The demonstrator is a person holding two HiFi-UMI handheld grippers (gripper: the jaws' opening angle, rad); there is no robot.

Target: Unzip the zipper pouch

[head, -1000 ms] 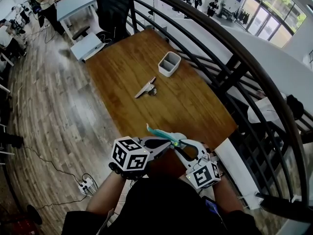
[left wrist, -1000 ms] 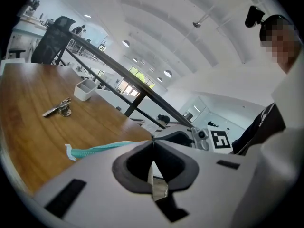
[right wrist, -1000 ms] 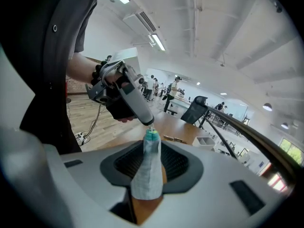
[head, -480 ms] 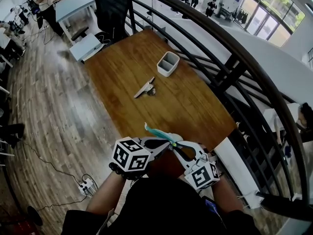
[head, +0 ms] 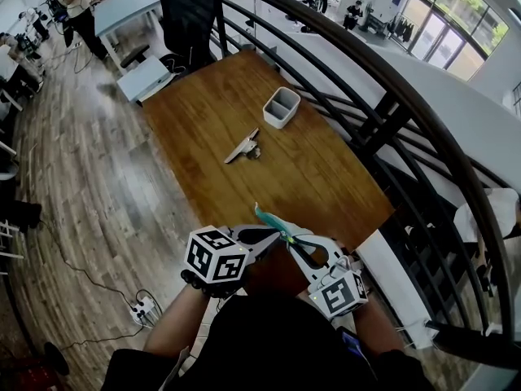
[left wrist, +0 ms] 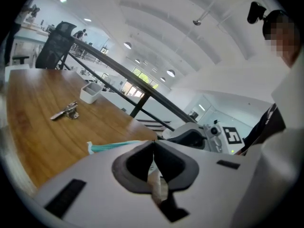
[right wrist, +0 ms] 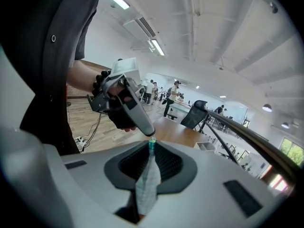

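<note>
The zipper pouch point(head: 271, 220), pale fabric with a teal zip edge, hangs in the air between both grippers just over the near edge of the wooden table point(head: 212, 112). My left gripper point(head: 277, 236) is shut on one end of it; in the left gripper view a pale strip of fabric sits pinched behind its tips point(left wrist: 153, 144) and the teal zip point(left wrist: 114, 146) runs off to the left. My right gripper point(head: 291, 241) has just been closing and now pinches the grey mesh fabric point(right wrist: 148, 179), with the teal edge at its tips point(right wrist: 152, 148).
Farther up the table lie a small metal clip point(head: 242, 147) and a white two-compartment box point(head: 282, 106). A dark curved railing point(head: 383, 96) borders the table's right side. An office chair point(head: 187, 15) stands at the far end, and a power strip point(head: 142, 306) lies on the floor at left.
The right gripper's jaws have drawn in onto the pouch. The pouch's teal end has shifted slightly to the right. Both hands stay where they were.
</note>
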